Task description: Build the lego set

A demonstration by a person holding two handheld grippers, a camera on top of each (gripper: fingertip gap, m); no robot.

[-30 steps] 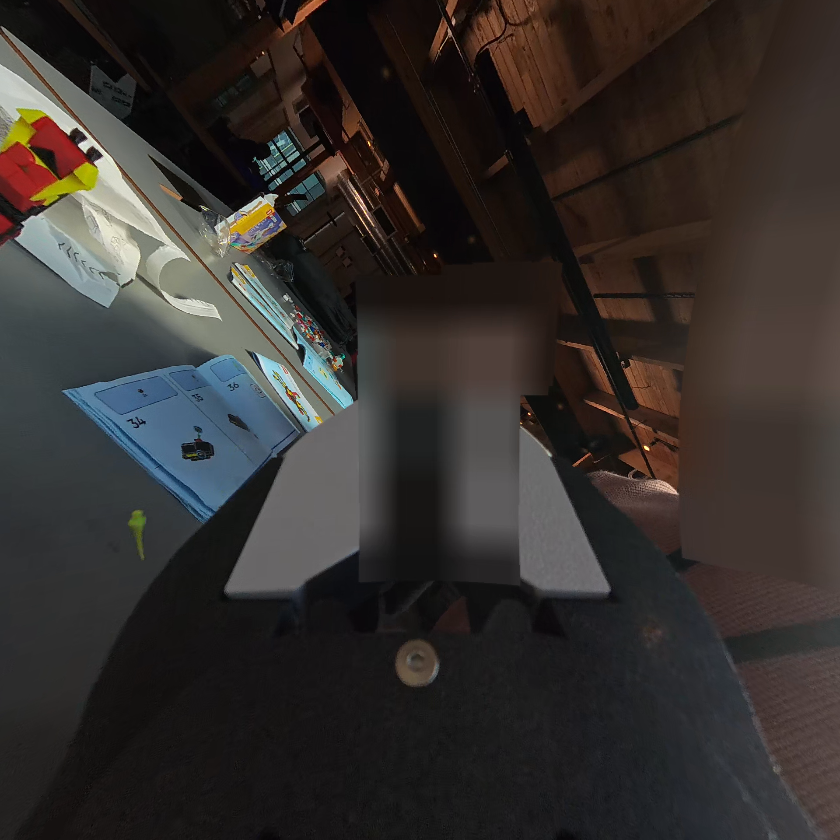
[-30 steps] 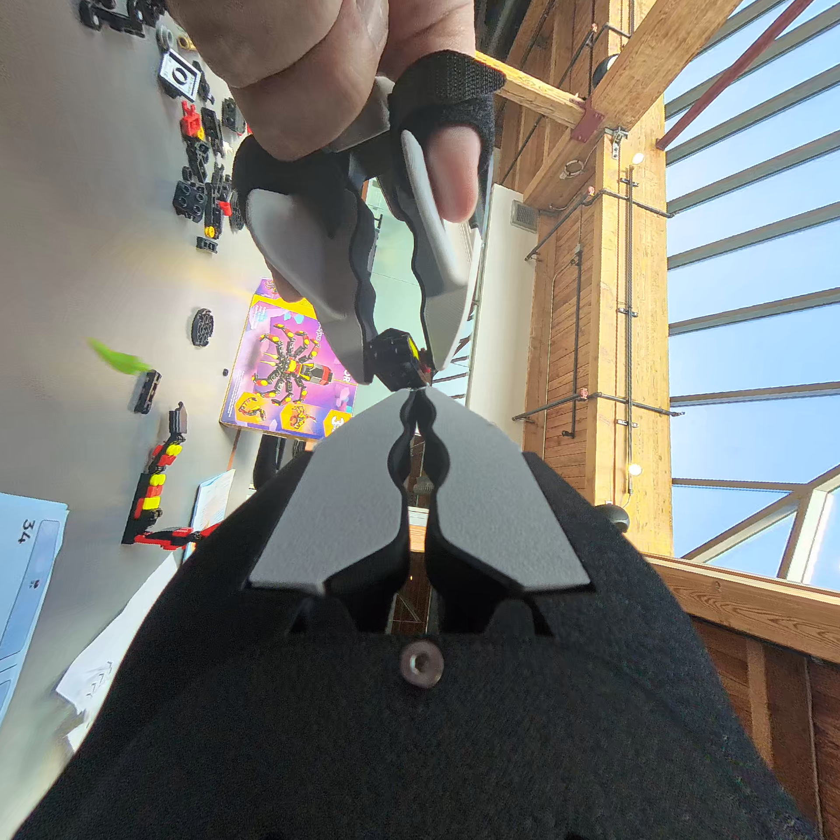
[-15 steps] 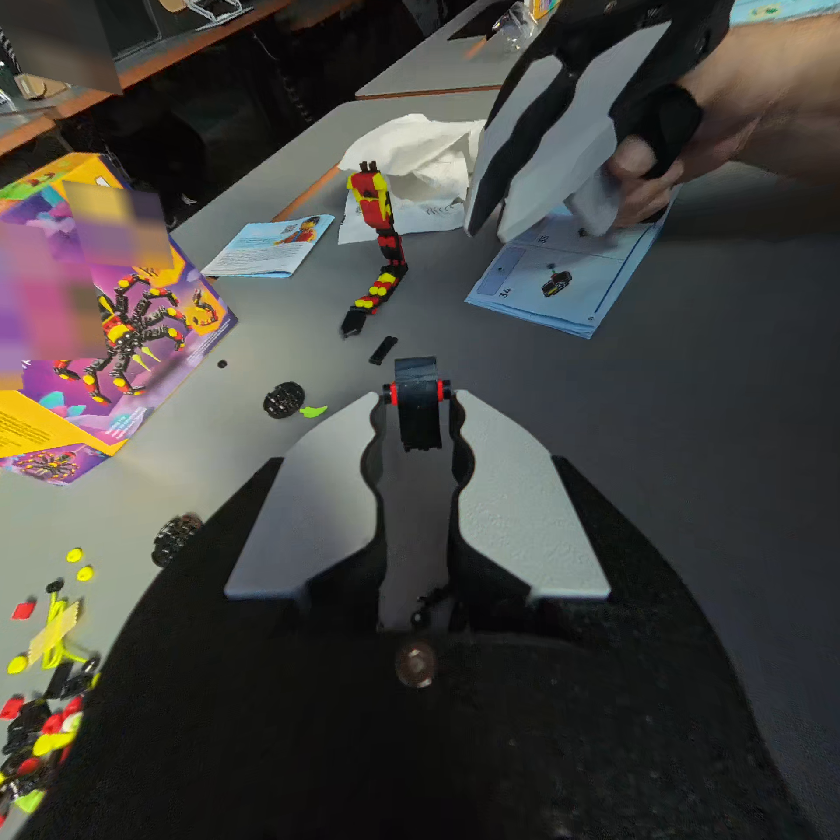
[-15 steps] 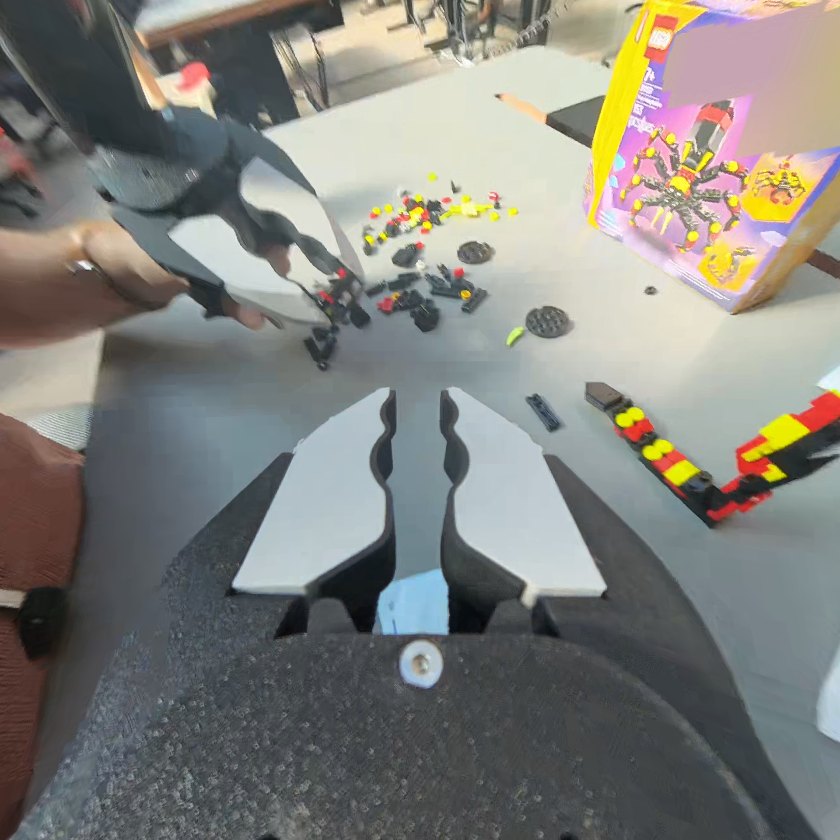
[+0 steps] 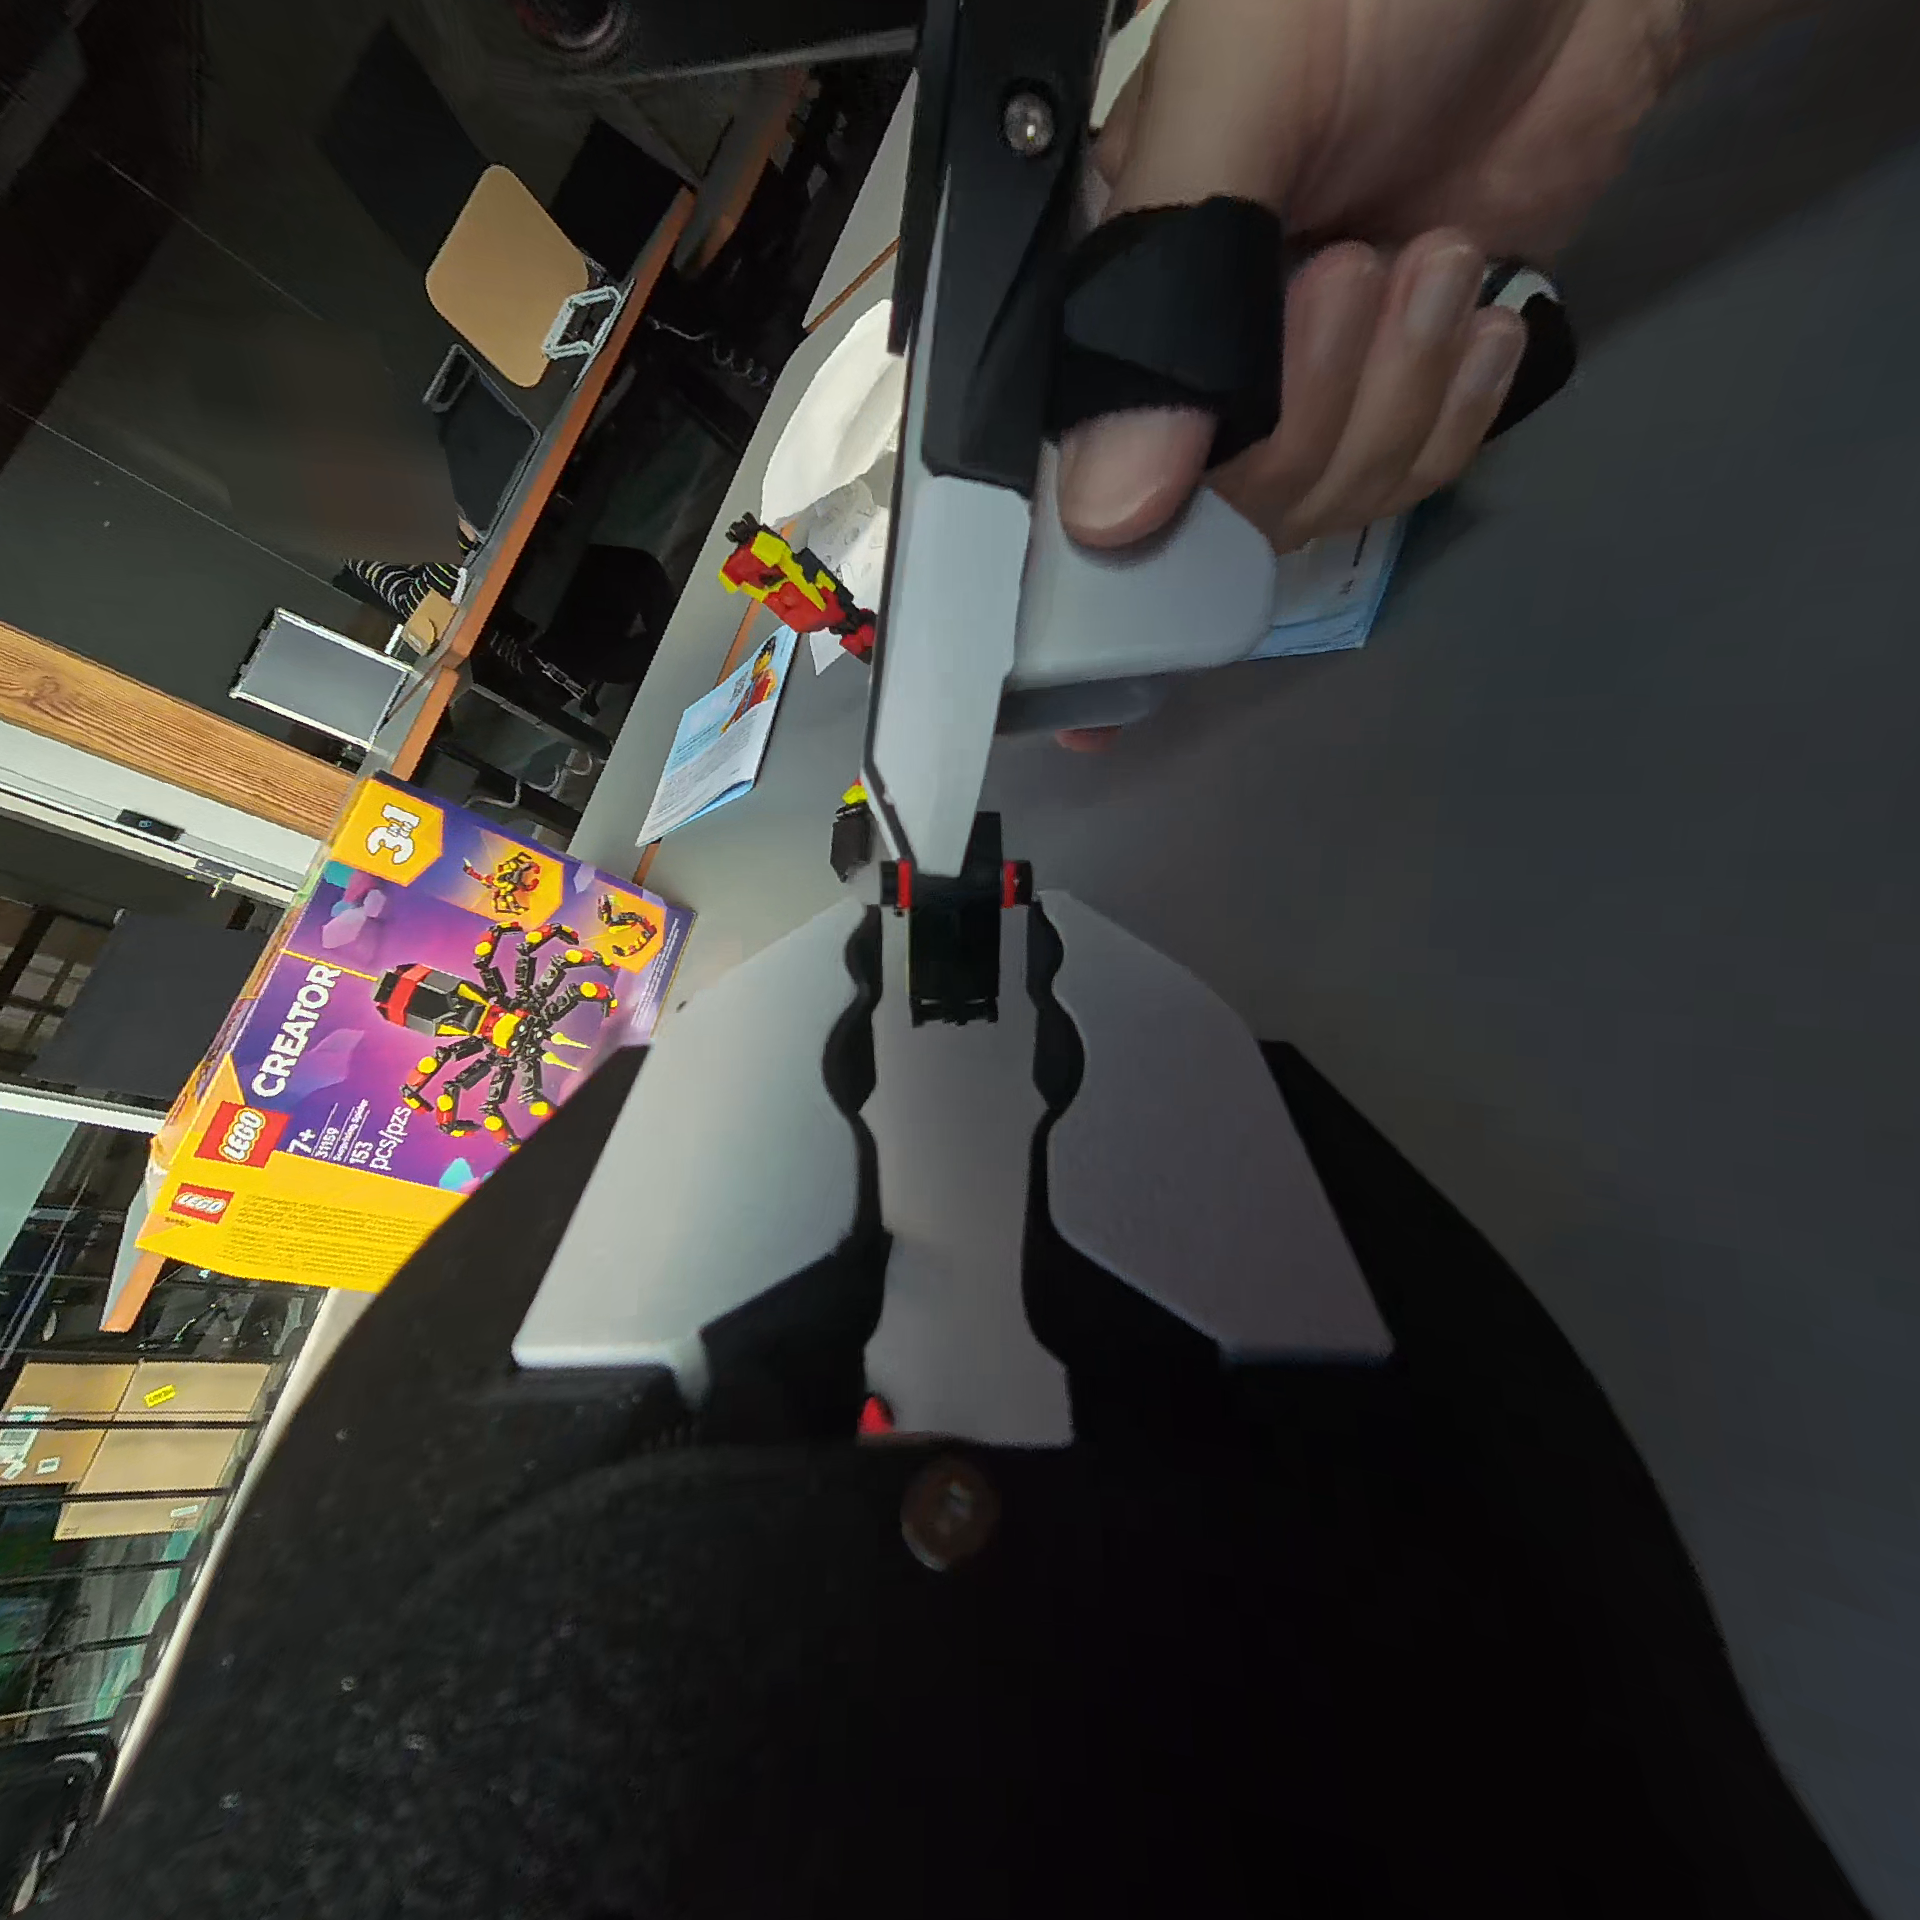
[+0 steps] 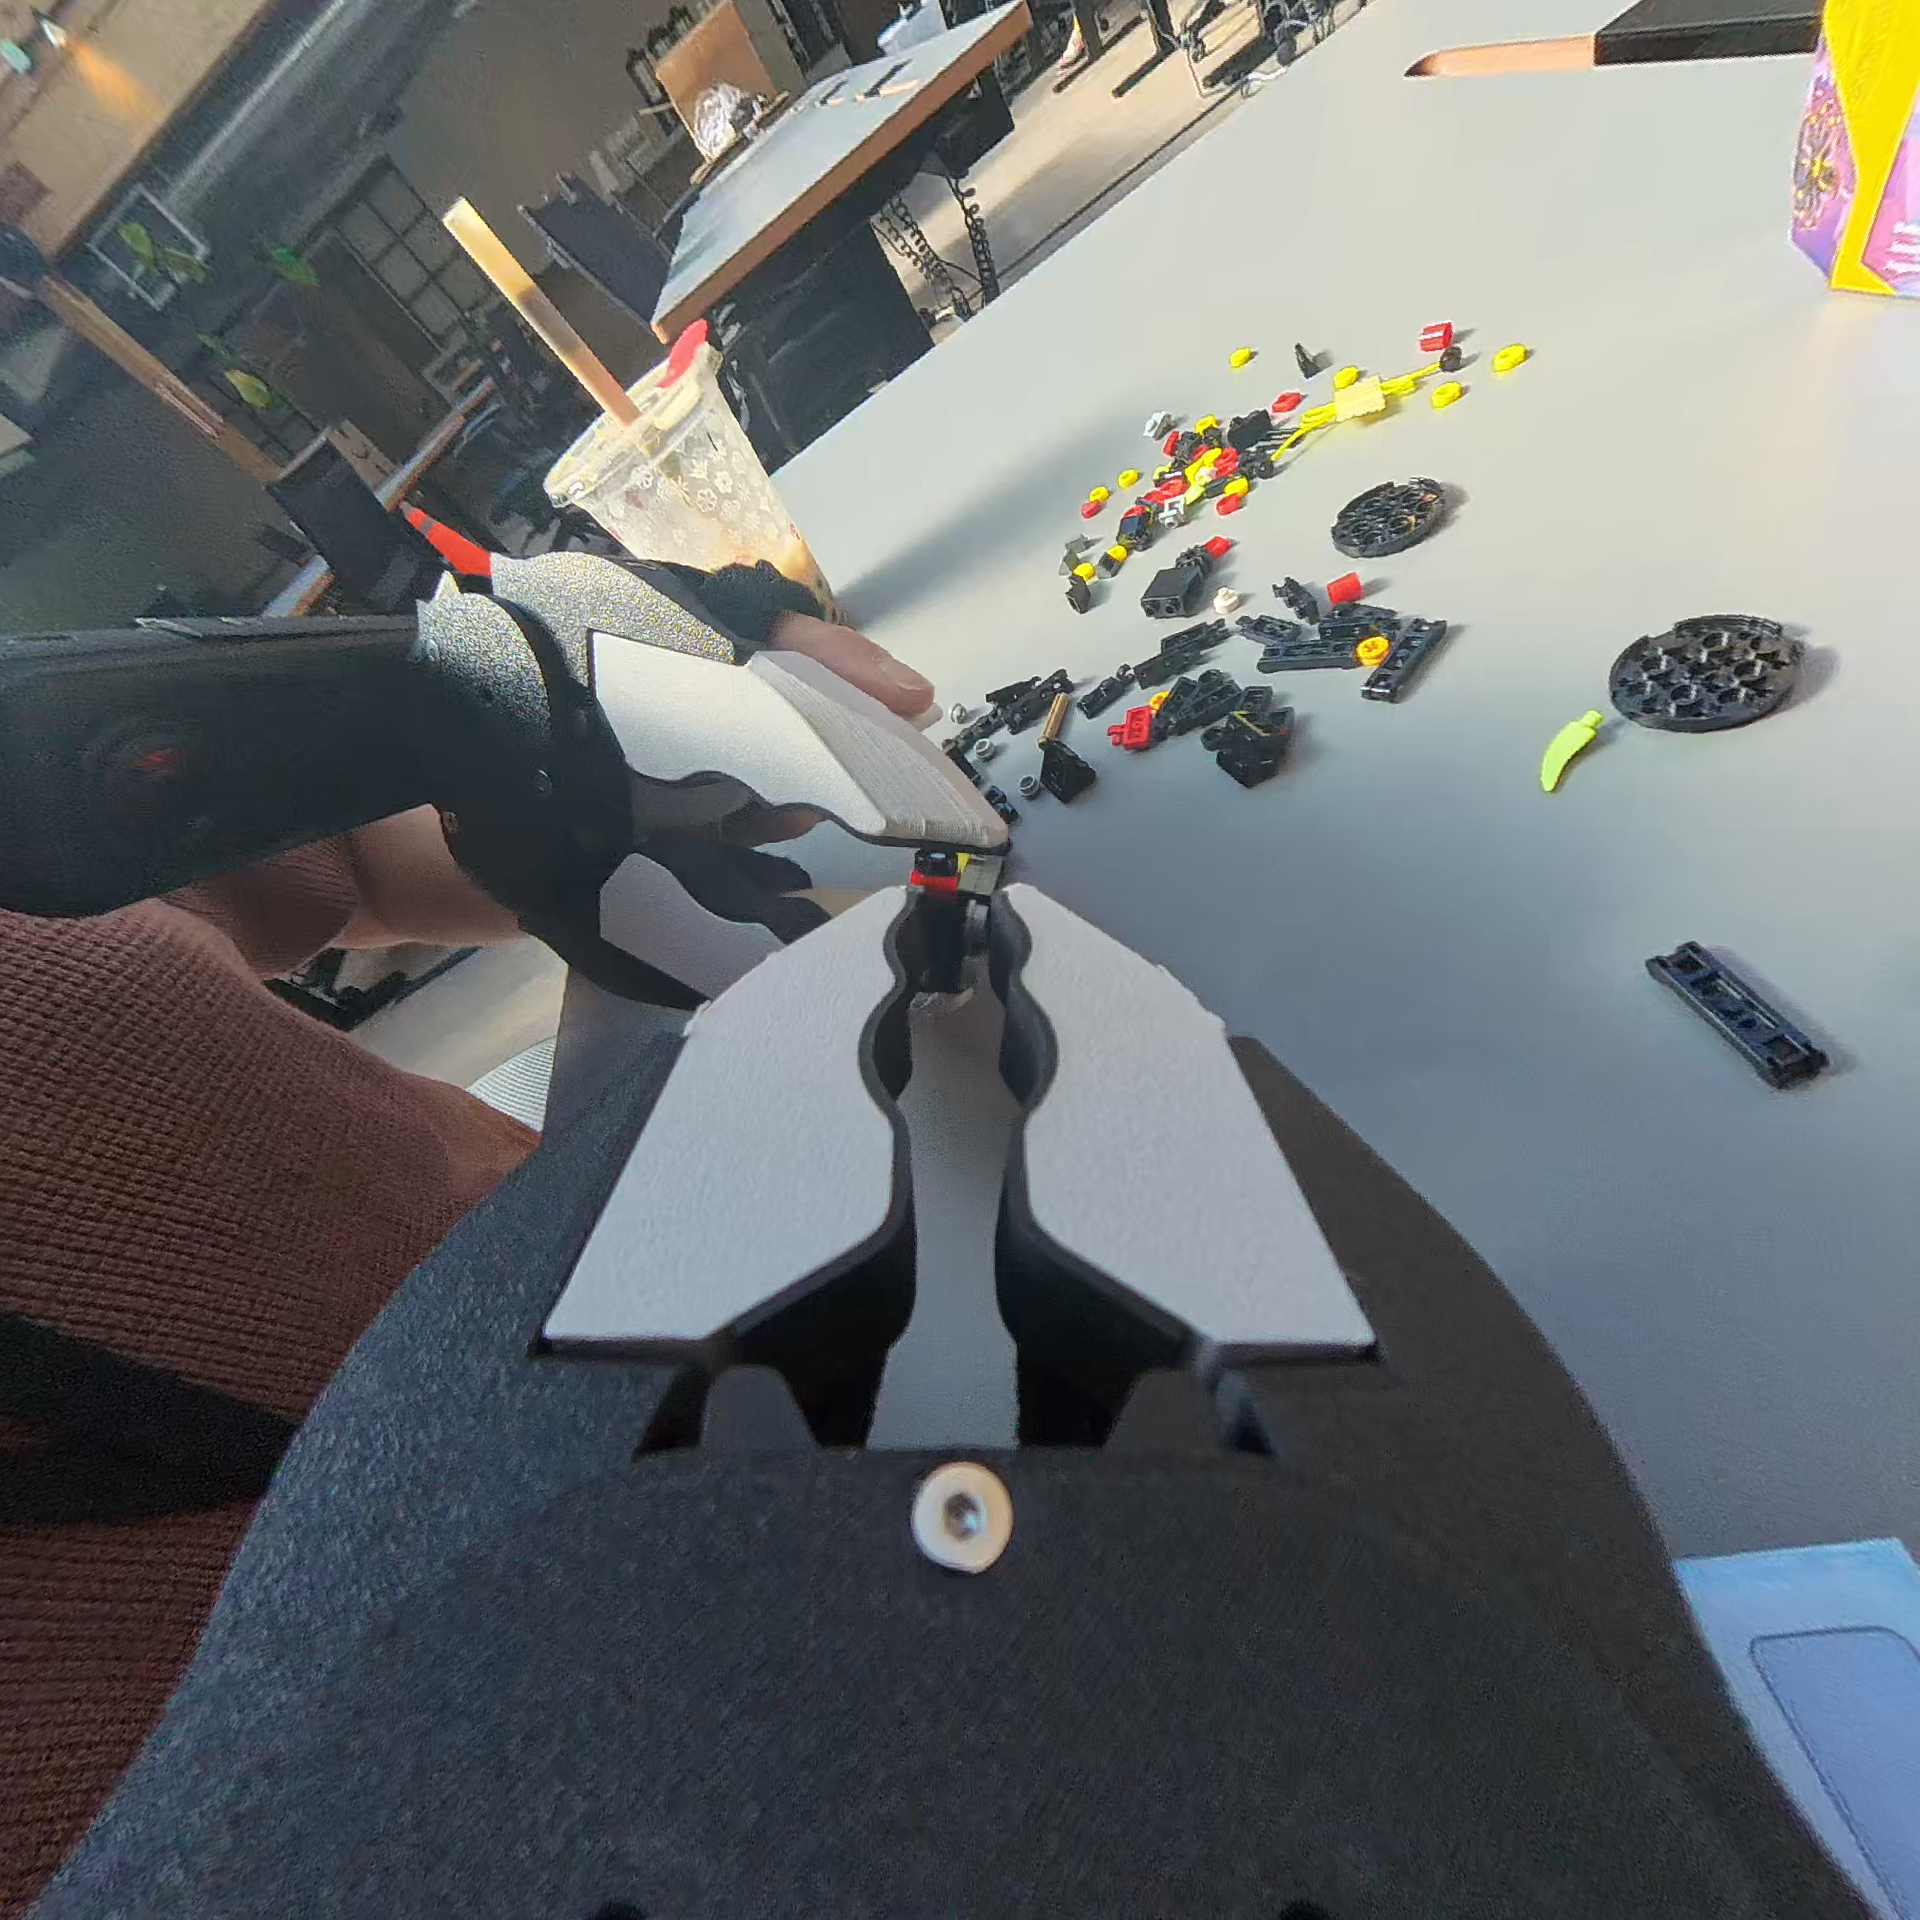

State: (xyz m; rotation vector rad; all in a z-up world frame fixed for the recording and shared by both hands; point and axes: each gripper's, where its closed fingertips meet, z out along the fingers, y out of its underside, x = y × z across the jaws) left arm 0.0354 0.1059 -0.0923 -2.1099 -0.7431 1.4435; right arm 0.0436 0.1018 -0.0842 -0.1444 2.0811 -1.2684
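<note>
Left gripper [image 5: 951, 914] clamps small black-and-red lego assembly [image 5: 951, 935] above grey table [image 5: 1558, 1039]. Right gripper [image 6: 951, 914] pinches same piece at tips. Align squarely, press gently, avoid twisting.

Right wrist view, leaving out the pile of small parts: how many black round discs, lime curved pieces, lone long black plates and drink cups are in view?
black round discs: 2
lime curved piece: 1
lone long black plate: 1
drink cup: 1
Total: 5
</note>
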